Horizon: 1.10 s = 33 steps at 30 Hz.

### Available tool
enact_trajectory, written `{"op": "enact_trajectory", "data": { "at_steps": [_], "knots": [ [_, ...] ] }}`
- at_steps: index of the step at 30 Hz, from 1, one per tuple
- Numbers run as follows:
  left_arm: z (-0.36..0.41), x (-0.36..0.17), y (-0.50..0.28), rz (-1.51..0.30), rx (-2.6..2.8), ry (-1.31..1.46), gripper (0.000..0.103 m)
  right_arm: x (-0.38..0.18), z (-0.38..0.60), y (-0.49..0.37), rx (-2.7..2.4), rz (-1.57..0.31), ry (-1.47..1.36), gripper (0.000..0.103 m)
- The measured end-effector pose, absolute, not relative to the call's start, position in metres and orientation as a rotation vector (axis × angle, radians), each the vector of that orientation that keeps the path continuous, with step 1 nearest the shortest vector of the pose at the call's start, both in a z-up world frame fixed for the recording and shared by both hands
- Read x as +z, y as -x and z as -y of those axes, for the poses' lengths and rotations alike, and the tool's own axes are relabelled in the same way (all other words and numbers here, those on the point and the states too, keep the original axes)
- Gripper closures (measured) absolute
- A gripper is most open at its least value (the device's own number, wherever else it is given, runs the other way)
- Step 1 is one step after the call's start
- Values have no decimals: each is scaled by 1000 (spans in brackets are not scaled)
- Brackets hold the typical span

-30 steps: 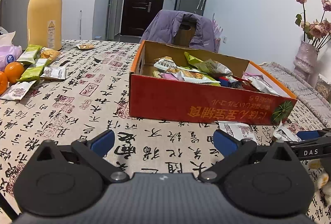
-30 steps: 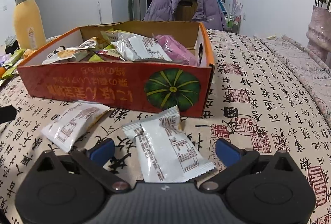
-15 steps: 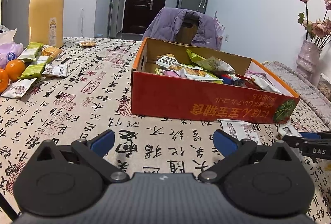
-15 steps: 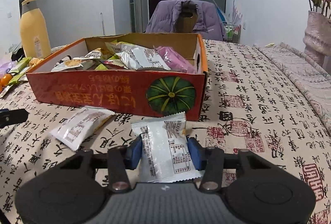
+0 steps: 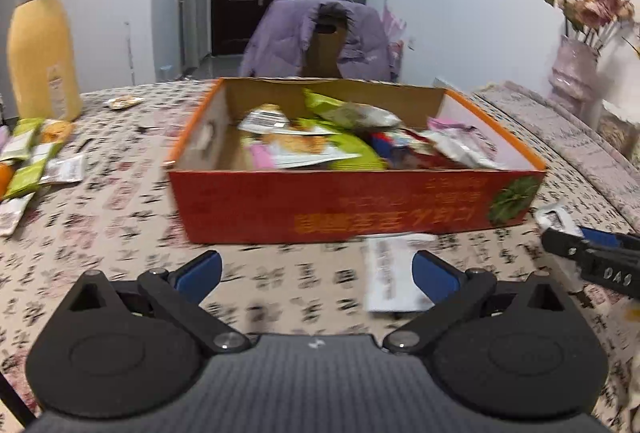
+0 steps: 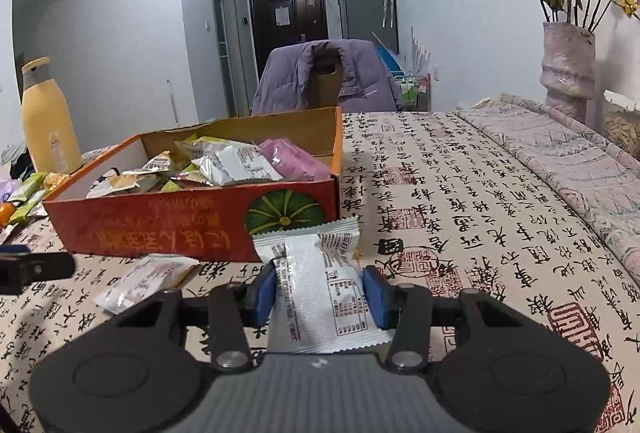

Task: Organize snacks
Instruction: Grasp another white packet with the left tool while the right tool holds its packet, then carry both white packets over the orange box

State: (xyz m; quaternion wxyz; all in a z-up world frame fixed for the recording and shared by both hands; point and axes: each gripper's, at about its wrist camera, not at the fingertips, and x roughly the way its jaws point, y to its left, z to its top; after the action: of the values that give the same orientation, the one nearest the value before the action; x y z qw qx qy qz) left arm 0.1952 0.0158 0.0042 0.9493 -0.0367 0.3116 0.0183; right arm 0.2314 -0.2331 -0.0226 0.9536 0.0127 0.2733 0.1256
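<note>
A red cardboard box (image 5: 360,205) (image 6: 192,221) full of snack packets sits mid-table. My right gripper (image 6: 320,291) is shut on a white snack packet (image 6: 324,281), lifted just in front of the box's pumpkin-printed corner. A second white packet (image 5: 390,275) (image 6: 144,279) lies flat on the cloth before the box. My left gripper (image 5: 316,273) stands open above the cloth, with this packet by its right finger and nothing between the pads. The right gripper's tip (image 5: 592,257) shows at the left wrist view's right edge, still holding its packet (image 5: 554,217).
Loose green and white packets (image 5: 36,161) and an orange lie at the left near a tall yellow bottle (image 5: 40,49) (image 6: 48,129). A vase of flowers (image 6: 568,69) stands at the right. A chair with a purple jacket (image 5: 316,37) is behind the table.
My right gripper closed on the white packet and lifted it off the cloth. My left gripper swung right, so the box sits centred and the second packet lies near its right finger.
</note>
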Motion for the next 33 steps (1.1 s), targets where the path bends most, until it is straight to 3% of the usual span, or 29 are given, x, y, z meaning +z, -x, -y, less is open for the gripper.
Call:
{"op": "enact_trajectory", "data": {
  "at_steps": [15,21,24,26,33],
  "knots": [
    [36,-22,-239,-762,53,57,1,-25,240,-230,215,-552,-43,57],
    [40,-28,-240,-773,59,55,11,-24,240,-230,221,-554,-47,57],
    [41,-26,-238,-764,60,45,27,-24,239,-230,223,-554,-48,57],
    [42,-24,-236,-757,54,48,44,-24,239,-230,222,-554,-48,57],
    [39,-21,-226,-737,31,63,49,-24,240,-230,222,-553,-48,57]
  ]
}}
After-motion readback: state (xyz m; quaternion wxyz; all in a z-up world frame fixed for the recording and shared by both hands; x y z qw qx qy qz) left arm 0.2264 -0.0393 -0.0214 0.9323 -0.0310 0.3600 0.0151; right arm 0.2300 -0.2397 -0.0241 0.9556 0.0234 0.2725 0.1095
